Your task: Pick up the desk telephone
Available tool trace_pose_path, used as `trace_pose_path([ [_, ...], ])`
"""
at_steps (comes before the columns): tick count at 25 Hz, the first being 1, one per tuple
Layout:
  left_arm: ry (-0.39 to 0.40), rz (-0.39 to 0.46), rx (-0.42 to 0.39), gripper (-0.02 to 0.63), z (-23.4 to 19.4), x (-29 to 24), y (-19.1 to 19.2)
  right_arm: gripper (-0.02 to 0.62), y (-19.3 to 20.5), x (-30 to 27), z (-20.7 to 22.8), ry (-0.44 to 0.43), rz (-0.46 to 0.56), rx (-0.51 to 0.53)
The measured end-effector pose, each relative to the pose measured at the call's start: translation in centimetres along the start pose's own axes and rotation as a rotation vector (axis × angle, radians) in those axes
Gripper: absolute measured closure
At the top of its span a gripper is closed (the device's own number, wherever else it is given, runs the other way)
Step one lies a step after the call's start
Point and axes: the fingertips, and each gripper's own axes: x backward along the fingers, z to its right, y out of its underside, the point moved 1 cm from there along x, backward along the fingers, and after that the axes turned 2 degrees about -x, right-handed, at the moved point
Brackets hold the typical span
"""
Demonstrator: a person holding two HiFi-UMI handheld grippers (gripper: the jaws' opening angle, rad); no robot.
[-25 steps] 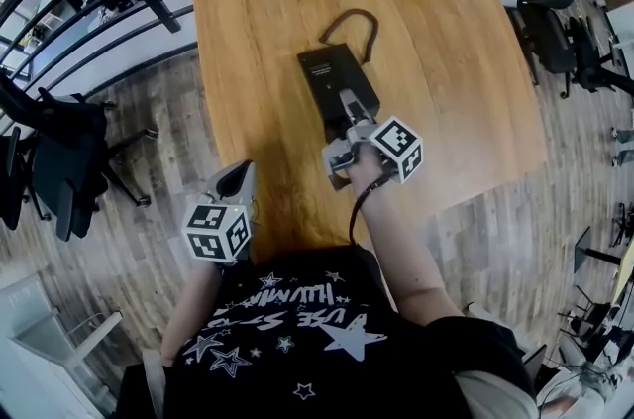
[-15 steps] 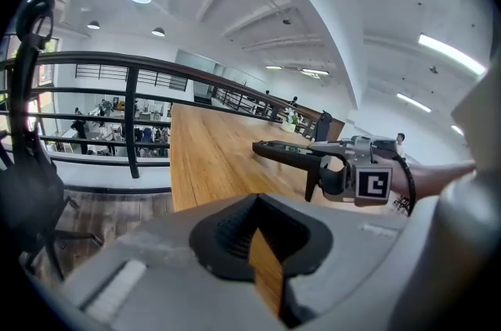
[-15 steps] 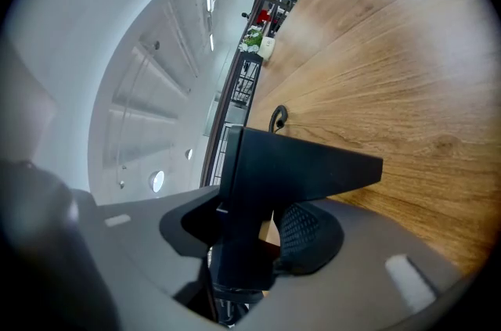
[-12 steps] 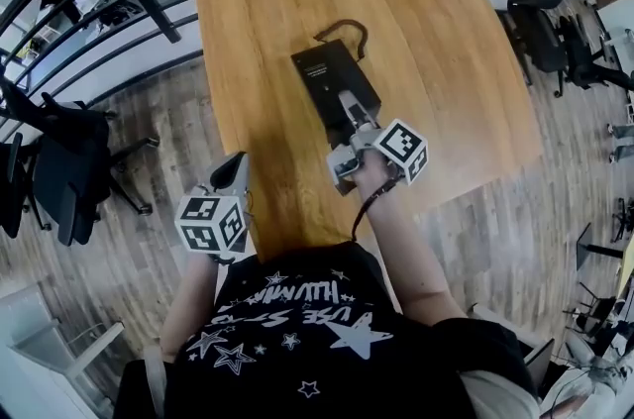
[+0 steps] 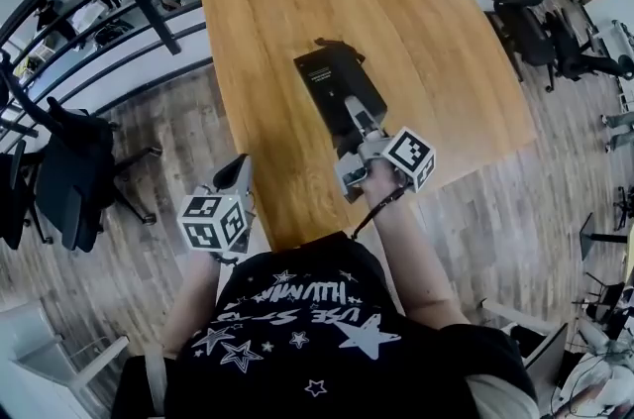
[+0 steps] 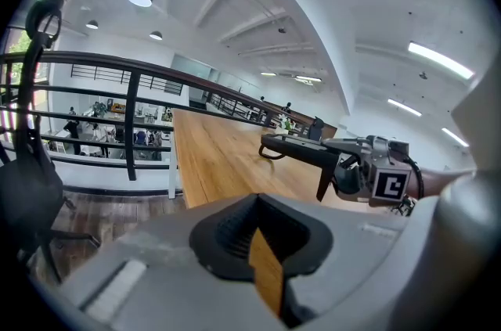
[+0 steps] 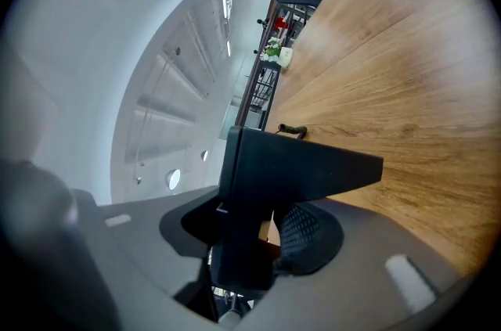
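The black, flat, wedge-shaped desk telephone (image 5: 332, 80) sits over the middle of the long orange-brown wooden desk (image 5: 267, 1). Its near edge is clamped in the right gripper (image 5: 350, 113), whose jaws stand part-way apart because the telephone's thick plastic edge fills them. The right gripper view shows the telephone body (image 7: 293, 165) wedged between the ribbed pads, gripped at the end nearest the person so the arm need not stretch across the desk. From the left gripper view the telephone (image 6: 301, 149) appears raised clear of the wood, with its dark cord (image 6: 270, 154) drooping to the surface at the far end. The left gripper (image 5: 236, 177) hangs off the desk's near edge, jaws nearly together with nothing in them, probably kept aside since one grip carries the load.
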Motion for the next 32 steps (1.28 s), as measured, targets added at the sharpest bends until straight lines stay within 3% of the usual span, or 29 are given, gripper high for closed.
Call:
trace_pose_path([
  [15, 0.064, 0.016, -0.045, 0.604, 0.7, 3.5, 2.4, 0.413, 4.2, 10.5, 0.9, -0.002, 0.099, -0.004],
  [24, 0.06, -0.007, -0.019, 0.604, 2.5, 2.6, 4.1, 0.408, 4.4, 12.4, 1.8, -0.056, 0.054, 0.029],
  [32, 0.044, 0.01, -0.034, 0.604, 5.8, 3.1, 5.2, 0.407, 5.4, 15.7, 2.9, -0.099, 0.018, -0.023],
])
